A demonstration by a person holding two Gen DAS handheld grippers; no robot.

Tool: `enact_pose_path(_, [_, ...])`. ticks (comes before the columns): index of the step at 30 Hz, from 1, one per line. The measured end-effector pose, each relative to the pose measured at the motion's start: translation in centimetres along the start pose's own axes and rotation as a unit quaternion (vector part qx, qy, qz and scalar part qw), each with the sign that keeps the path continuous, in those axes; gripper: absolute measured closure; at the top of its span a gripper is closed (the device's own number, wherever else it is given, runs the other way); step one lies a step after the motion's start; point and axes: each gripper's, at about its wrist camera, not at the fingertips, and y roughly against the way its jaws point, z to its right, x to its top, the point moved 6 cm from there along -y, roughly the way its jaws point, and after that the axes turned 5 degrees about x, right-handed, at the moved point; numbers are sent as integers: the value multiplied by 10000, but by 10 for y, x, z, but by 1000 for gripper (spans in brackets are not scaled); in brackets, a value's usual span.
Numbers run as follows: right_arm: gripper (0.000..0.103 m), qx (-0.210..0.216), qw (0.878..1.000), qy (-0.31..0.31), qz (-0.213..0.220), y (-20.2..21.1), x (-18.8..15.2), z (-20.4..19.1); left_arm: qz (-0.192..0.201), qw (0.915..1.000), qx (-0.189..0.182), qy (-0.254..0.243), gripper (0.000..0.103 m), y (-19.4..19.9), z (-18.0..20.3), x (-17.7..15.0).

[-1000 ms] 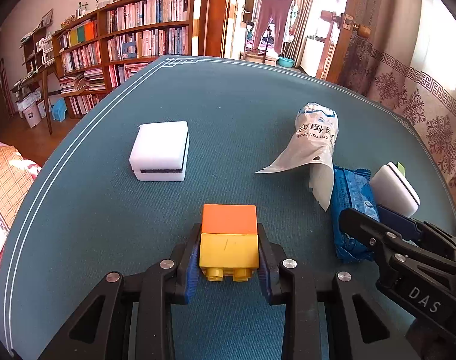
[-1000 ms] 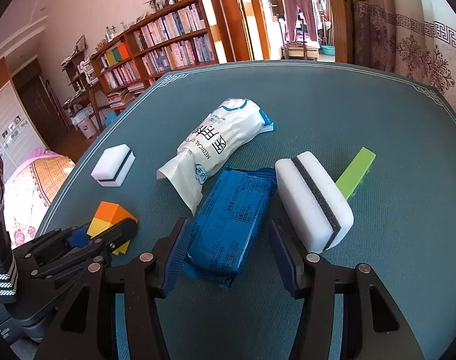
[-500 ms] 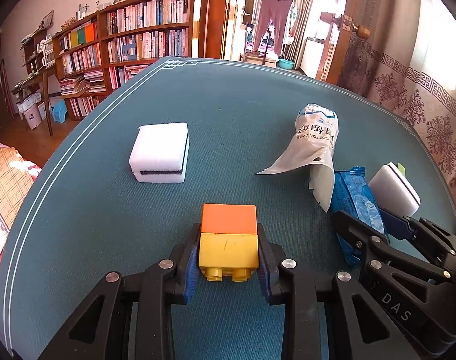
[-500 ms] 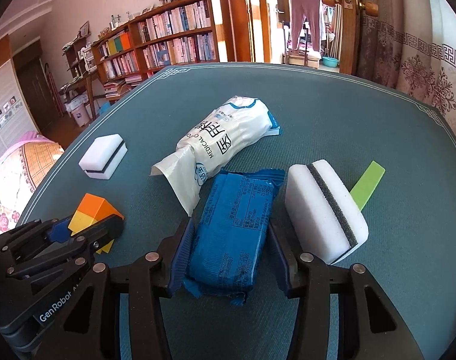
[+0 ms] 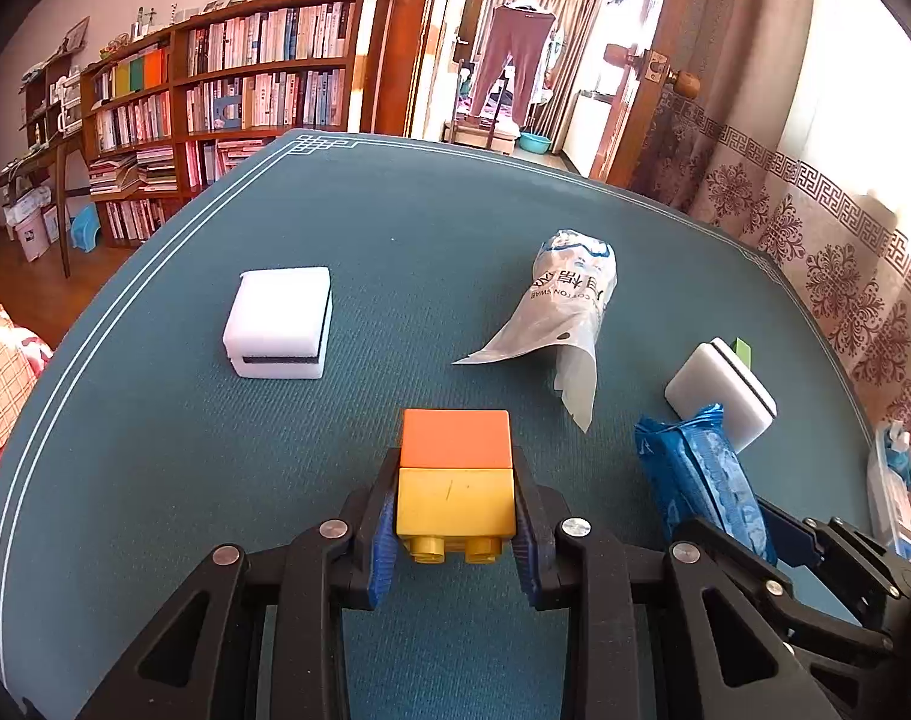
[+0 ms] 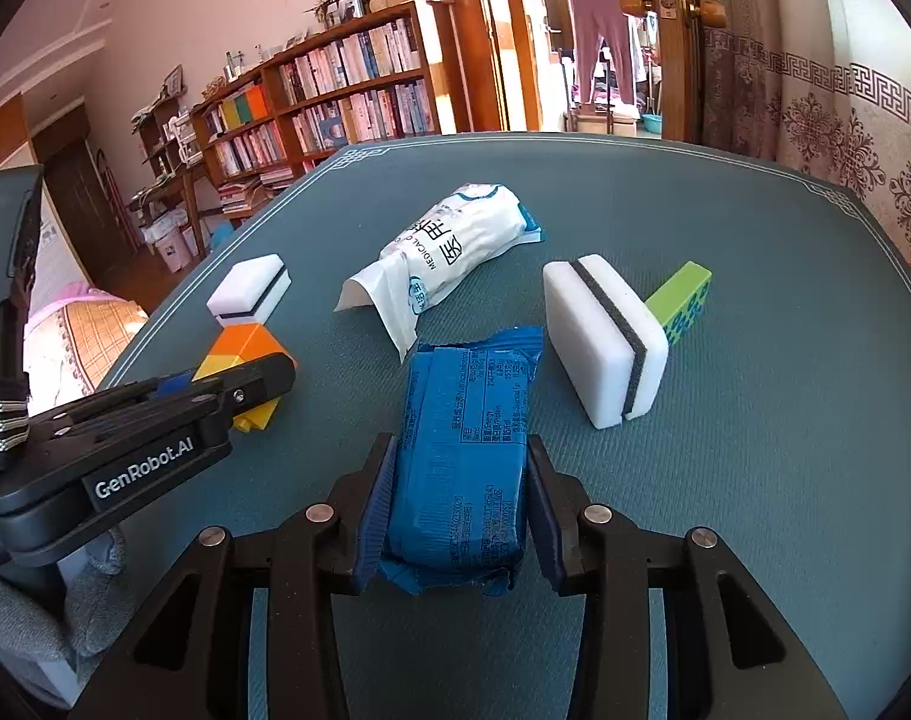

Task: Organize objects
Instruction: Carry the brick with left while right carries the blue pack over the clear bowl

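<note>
Teal cloth covers the surface (image 6: 755, 480), and the blue packet (image 6: 467, 456) lies straight ahead of the right gripper (image 6: 460, 510), its long axis running away between the fingers (image 6: 376, 504). They're closing on its near end now, pads at the wrapper's flanks. Left gripper (image 5: 454, 531) is clamped tight on the yellow-and-orange block (image 5: 454, 480), just beside. White sponge (image 6: 605, 339) sits right of the packet.

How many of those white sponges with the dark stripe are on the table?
2. One sponge lies at the far left, just beyond the orange and yellow block. The other sponge lies on the right, beside the blue packet, partly covering a green block.
</note>
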Motion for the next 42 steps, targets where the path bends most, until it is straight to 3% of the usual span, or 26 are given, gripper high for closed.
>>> enact_pose_path(15, [61,-196,9976,-565,341,59,-19,32,104,9992,-248,-284,70,11,21,-6])
enact_pose_path(25, [61,-429,9943,-877,436,81,-31,59,95,9957,-537,-756,70,16,55,-19])
enact_pose_path(42, [61,-1083,9790,-1452,932,147,-46,117,0,9937,-680,-890,70,16,69,-27])
